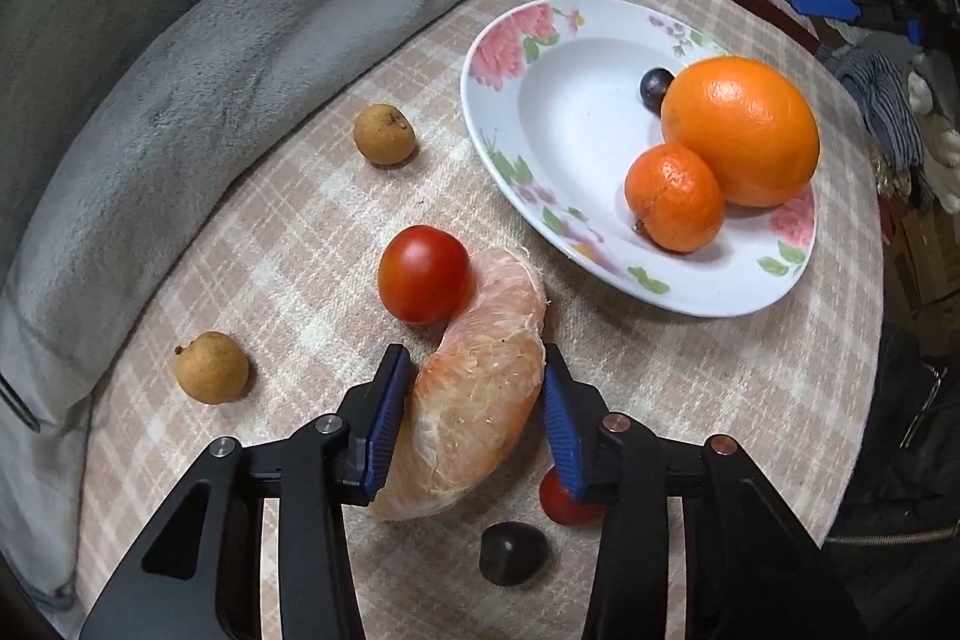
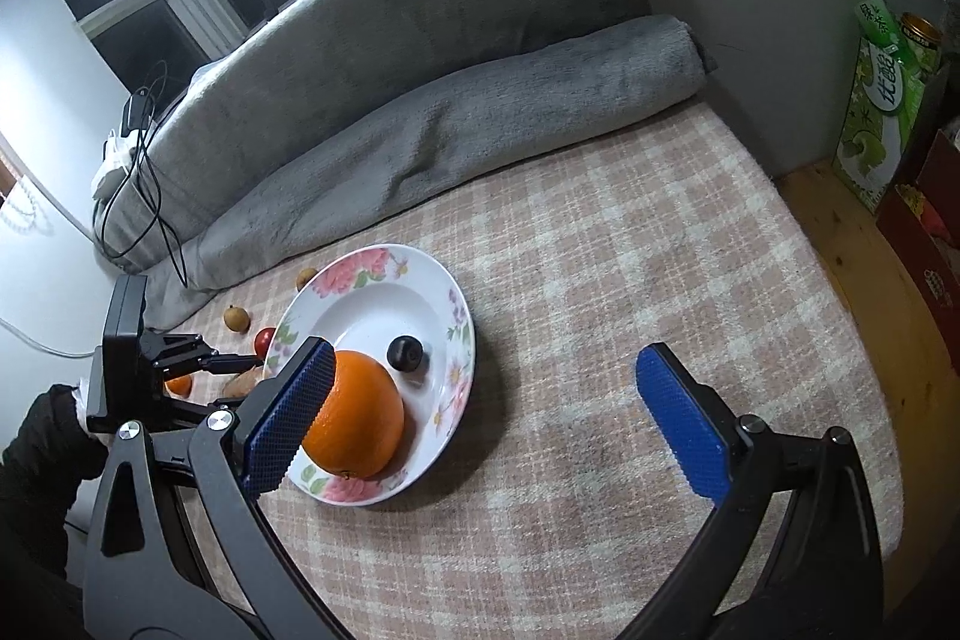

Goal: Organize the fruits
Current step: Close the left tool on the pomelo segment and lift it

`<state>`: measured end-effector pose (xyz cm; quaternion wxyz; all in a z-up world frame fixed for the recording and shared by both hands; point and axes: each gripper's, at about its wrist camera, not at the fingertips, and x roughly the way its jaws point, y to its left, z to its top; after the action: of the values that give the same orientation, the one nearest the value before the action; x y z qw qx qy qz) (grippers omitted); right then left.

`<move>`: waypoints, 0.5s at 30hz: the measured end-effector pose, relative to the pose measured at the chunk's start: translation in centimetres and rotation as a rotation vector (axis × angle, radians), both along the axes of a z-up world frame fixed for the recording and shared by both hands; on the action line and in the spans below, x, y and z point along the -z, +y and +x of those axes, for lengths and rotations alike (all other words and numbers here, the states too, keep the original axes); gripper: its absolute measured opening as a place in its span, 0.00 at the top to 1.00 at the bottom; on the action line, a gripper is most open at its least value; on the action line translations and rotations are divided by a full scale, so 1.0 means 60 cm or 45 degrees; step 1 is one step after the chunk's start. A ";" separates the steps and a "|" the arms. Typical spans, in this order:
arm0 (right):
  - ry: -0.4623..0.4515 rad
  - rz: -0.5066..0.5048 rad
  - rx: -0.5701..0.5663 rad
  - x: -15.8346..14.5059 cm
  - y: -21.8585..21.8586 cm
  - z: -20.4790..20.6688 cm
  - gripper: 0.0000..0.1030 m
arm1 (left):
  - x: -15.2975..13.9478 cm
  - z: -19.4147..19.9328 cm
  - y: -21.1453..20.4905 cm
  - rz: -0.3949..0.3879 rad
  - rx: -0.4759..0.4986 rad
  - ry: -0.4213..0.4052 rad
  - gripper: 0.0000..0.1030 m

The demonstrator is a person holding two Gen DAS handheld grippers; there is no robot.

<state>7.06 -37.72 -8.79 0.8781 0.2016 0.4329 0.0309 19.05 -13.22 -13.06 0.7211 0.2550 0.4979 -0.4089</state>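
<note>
My left gripper is shut on a peeled pomelo segment, low over the checked cloth. A cherry tomato touches the segment's far end. Two brown longans lie to the left. A second tomato and a dark grape lie under the gripper. The floral plate holds a big orange, a mandarin and a dark grape. My right gripper is open and empty beside the plate, its left finger in front of the orange.
A rolled grey blanket lines the far side of the checked cloth. Green drink cartons and red boxes stand on a wooden ledge at the right. Cables hang at the left.
</note>
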 end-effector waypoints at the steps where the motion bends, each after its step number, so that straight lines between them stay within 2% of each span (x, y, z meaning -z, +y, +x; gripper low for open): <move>1: 0.000 -0.002 -0.001 0.000 0.000 0.000 0.01 | 0.000 0.000 0.000 -0.009 -0.007 0.012 0.60; 6: -0.004 0.011 -0.007 0.000 0.000 0.001 0.01 | -0.009 -0.005 0.013 -0.047 -0.065 0.022 0.62; 15: -0.029 -0.014 -0.011 -0.011 0.003 -0.011 0.01 | -0.028 -0.022 0.032 -0.124 -0.138 -0.027 0.63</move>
<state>6.37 -37.52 -8.15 0.8838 0.1946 0.4241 0.0348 17.70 -11.29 -11.38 0.7590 0.1964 0.4828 -0.3901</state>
